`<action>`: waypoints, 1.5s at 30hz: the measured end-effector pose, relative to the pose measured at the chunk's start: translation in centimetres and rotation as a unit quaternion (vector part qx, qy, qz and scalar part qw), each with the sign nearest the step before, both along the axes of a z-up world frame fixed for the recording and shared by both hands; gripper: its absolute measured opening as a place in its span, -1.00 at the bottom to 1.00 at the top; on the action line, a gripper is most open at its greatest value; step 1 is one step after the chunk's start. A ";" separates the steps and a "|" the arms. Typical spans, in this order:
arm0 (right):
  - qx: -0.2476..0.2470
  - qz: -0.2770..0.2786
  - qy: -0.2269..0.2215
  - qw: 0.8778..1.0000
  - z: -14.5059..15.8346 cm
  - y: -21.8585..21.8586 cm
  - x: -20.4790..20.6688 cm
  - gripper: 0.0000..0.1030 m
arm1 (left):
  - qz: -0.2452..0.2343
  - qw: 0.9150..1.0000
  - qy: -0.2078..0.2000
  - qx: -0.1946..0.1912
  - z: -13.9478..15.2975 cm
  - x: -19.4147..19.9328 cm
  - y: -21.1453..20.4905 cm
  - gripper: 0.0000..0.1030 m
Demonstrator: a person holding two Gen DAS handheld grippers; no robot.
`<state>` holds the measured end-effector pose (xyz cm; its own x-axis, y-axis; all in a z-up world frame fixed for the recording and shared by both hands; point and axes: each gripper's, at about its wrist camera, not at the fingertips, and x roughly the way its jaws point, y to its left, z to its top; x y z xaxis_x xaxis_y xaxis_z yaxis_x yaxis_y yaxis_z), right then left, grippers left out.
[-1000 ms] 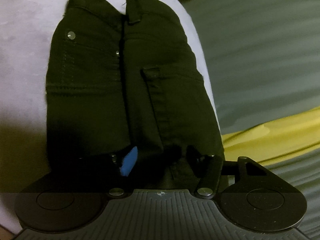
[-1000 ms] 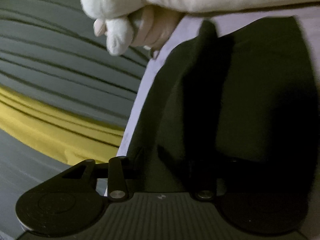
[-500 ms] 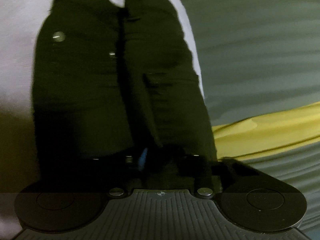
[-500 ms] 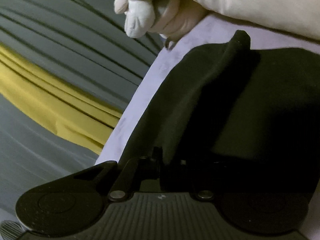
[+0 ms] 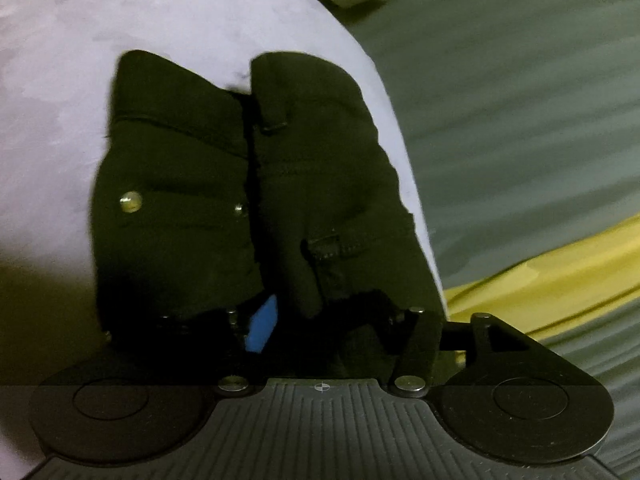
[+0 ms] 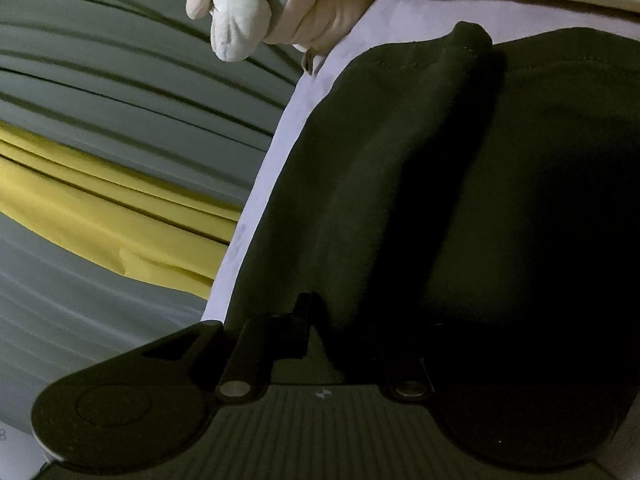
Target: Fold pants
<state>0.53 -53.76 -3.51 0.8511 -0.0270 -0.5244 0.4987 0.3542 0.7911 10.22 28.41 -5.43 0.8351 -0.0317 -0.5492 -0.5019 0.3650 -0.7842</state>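
Your left tool (image 5: 316, 316) pinches the black denim pants (image 5: 256, 200) on the lilac worktop (image 5: 120, 20), while your right tool's (image 6: 360, 332) grip is lost in dark folds.

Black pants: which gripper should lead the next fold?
Probably left. The left gripper faces the black pants lengthwise, waistband ahead. The right gripper sits at their side edge, beside the gloved hand.

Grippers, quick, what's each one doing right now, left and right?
Left tool: closed on the black denim pants.
Right tool: closed on the same pants, other end.
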 end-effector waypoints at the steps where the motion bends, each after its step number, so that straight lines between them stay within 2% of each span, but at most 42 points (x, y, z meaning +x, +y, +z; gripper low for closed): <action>1: 0.004 -0.003 0.001 1.000 0.0 0.0 0.1 -0.68 | 0.003 1.000 0.002 0.004 0.1 1.0 -0.4 0.19; 3: 0.007 -0.007 0.006 1.000 0.1 0.2 0.1 -0.68 | 0.005 1.000 0.003 0.010 0.3 1.5 -0.9 0.10; 5: 0.002 -0.008 0.018 1.000 0.5 0.3 0.4 -0.73 | -0.001 1.000 0.008 0.019 0.8 2.0 -1.0 -0.49; 6: -0.004 -0.007 0.027 1.000 0.7 0.4 0.4 -0.79 | -0.005 1.000 0.013 0.025 1.2 2.0 -1.0 -0.62; 7: -0.016 -0.003 0.036 0.999 1.2 0.5 0.6 -0.91 | -0.011 1.000 0.009 0.026 1.9 0.5 -0.9 -0.70; 9: -0.051 0.008 0.050 0.997 2.7 1.1 0.7 -0.93 | -0.023 0.999 -0.002 0.041 3.2 -0.2 -0.9 -0.76; 11: -0.087 0.009 0.041 0.995 4.8 1.5 0.5 -0.93 | -0.044 0.997 -0.015 0.063 5.0 -0.6 -1.0 -0.77; 15: -0.123 0.001 -0.008 0.992 8.6 2.1 -2.1 -0.94 | -0.061 0.994 -0.055 0.076 8.3 -2.5 -0.8 -0.77; 17: -0.140 -0.003 -0.022 0.990 9.7 2.4 -4.1 -0.94 | -0.061 0.994 -0.057 0.075 8.9 -3.7 -0.7 -0.77; 19: -0.186 0.005 0.003 0.983 9.9 2.9 -5.9 -0.94 | -0.059 0.994 -0.029 0.082 8.5 -4.3 -0.8 -0.77; 21: -0.234 0.027 0.045 0.971 9.2 3.8 -6.9 -0.93 | -0.064 0.993 0.018 0.101 7.1 -4.7 -0.9 -0.76; 23: -0.251 0.053 0.098 0.961 7.6 4.1 -7.2 -0.92 | -0.061 0.992 0.059 0.088 5.7 -5.5 -0.8 -0.75; 24: -0.244 0.067 0.122 0.960 6.6 4.0 -7.2 -0.92 | -0.059 0.992 0.070 0.083 5.1 -5.6 -0.8 -0.74; 26: -0.224 0.070 0.134 0.963 5.5 3.5 -7.3 -0.86 | -0.053 0.991 0.082 0.091 4.7 -5.8 -1.1 -0.69; 27: -0.211 0.061 0.130 0.967 5.3 3.1 -7.5 -0.83 | -0.053 0.990 0.085 0.101 5.0 -6.0 -1.3 -0.68; 29: -0.170 0.031 0.108 0.979 5.1 1.9 -8.1 -0.52 | -0.055 0.988 0.085 0.118 5.6 -6.0 -1.9 -0.68; 31: -0.130 -0.003 0.080 0.988 5.1 0.7 -8.8 -0.32 | -0.052 0.987 0.089 0.122 5.9 -5.8 -2.0 -0.67; 33: -0.103 -0.028 0.073 0.992 4.9 -0.3 -8.7 -0.25 | -0.040 0.987 0.097 0.118 5.5 -5.4 -1.4 -0.60; 36: -0.087 -0.040 0.089 0.991 4.6 -1.6 -8.1 -0.32 | -0.021 0.985 0.108 0.134 6.9 -6.6 -1.5 -0.58; 38: -0.097 -0.037 0.103 0.989 5.0 -2.1 -7.3 -0.82 | -0.009 0.981 0.106 0.159 8.3 -7.5 -2.0 -0.57; 39: -0.110 -0.035 0.107 0.988 5.5 -1.9 -6.8 -0.87 | -0.009 0.979 0.099 0.178 9.2 -7.7 -2.5 -0.55; 40: -0.127 -0.033 0.106 0.986 6.3 -1.7 -6.6 -0.92 | -0.005 0.975 0.095 0.201 10.2 -7.9 -3.1 -0.41; 41: -0.148 -0.029 0.092 0.984 7.3 -1.2 -6.5 -0.93 | -0.002 0.971 0.088 0.221 11.1 -8.0 -3.8 -0.16; 43: -0.179 -0.021 0.008 0.984 9.6 -0.2 -7.0 -0.93 | -0.011 0.965 0.067 0.254 12.7 -7.9 -5.5 0.06; 45: -0.205 -0.012 -0.051 0.977 11.1 0.5 -7.7 -0.93 | -0.031 0.960 0.046 0.274 13.5 -7.3 -7.4 0.13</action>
